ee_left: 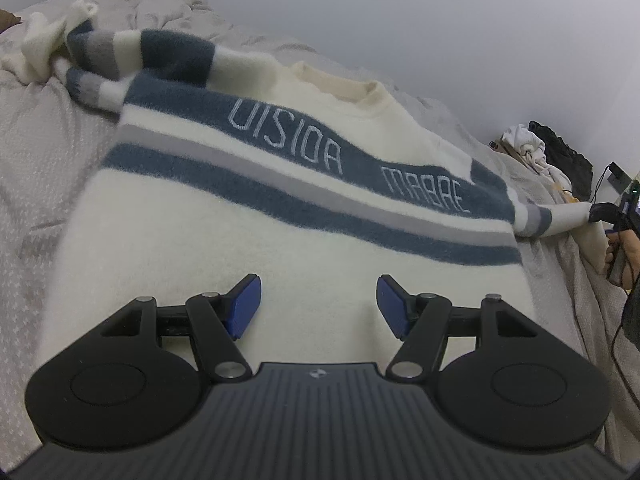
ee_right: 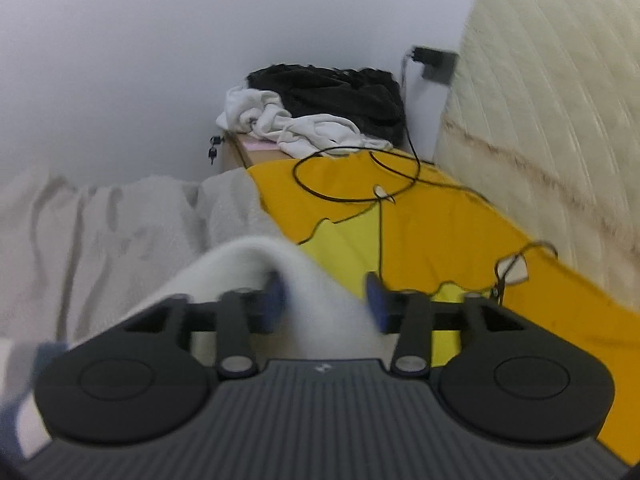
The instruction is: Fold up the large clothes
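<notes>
One cream sweater (ee_left: 248, 216) with blue and grey bands lies spread face up on a grey quilted bed cover (ee_left: 36, 152), its collar toward the wall. Its right sleeve (ee_right: 256, 264) stretches sideways to the right gripper (ee_right: 326, 300), whose blue pads stand apart with the cuff lying loose between them, while the left gripper (ee_left: 318, 306) hovers over the hem with fingers wide and empty. Beyond the sleeve lie a yellow cloth (ee_right: 420, 220) crossed by a black cable (ee_right: 352, 198), and heaped white and black clothes (ee_right: 320, 112).

Left wrist view: close above the sweater (ee_left: 280, 184), facing its collar. Right wrist view: at the sweater's sleeve (ee_right: 256, 264), facing the clothes pile (ee_right: 320, 112). Shared: sleeve, pile.
</notes>
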Available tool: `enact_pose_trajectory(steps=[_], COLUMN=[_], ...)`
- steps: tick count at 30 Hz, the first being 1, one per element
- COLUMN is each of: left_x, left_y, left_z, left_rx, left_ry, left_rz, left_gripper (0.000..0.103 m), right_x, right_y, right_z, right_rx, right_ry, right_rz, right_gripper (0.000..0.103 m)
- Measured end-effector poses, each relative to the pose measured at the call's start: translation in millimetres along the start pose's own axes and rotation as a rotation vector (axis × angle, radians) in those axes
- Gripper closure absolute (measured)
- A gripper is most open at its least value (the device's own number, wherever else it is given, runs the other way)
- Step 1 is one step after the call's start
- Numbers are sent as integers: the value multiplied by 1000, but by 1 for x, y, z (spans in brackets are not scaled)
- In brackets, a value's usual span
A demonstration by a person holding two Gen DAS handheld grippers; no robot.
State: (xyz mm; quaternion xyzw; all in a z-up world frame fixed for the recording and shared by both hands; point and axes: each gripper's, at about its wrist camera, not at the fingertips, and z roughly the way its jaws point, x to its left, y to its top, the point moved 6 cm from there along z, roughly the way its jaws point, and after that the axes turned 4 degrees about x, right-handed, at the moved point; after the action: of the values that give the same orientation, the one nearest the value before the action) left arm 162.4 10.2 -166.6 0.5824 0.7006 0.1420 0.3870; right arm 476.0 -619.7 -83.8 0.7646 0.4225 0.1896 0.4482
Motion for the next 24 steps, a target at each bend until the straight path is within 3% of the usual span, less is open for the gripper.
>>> enact_pose_trajectory(steps=[3, 7, 11, 14, 19, 21, 24], left_x=[-1, 2, 2, 1, 1, 0, -2], left_y=[-1, -2, -5, -6, -8, -8, -9], left_z=[-1, -4, -10, -13, -13, -13, -14], left_rx=[0, -4, -11, -15, -14, -14, -14], left_ry=[-3, -10, -15, -15, -9, -8, -11], left_rz=[-12, -28, -44, -51, -51, -53, -54], left_gripper=[34, 34, 34, 34, 34, 34, 34], right_x=[-20, -36, -48, -64, -87, -96, -113], right_y=[4, 8, -3, -14, -34, -41, -48], right_z=[-6, -14, -20, -21, -30, -38, -54], right_rx=[25, 34, 85, 113, 165, 155, 63], right_ry=[73, 156, 174, 182, 275, 305, 268], right_rz=[64, 79, 79, 135, 259, 300, 354], right_gripper=[32, 32, 32, 32, 32, 32, 30])
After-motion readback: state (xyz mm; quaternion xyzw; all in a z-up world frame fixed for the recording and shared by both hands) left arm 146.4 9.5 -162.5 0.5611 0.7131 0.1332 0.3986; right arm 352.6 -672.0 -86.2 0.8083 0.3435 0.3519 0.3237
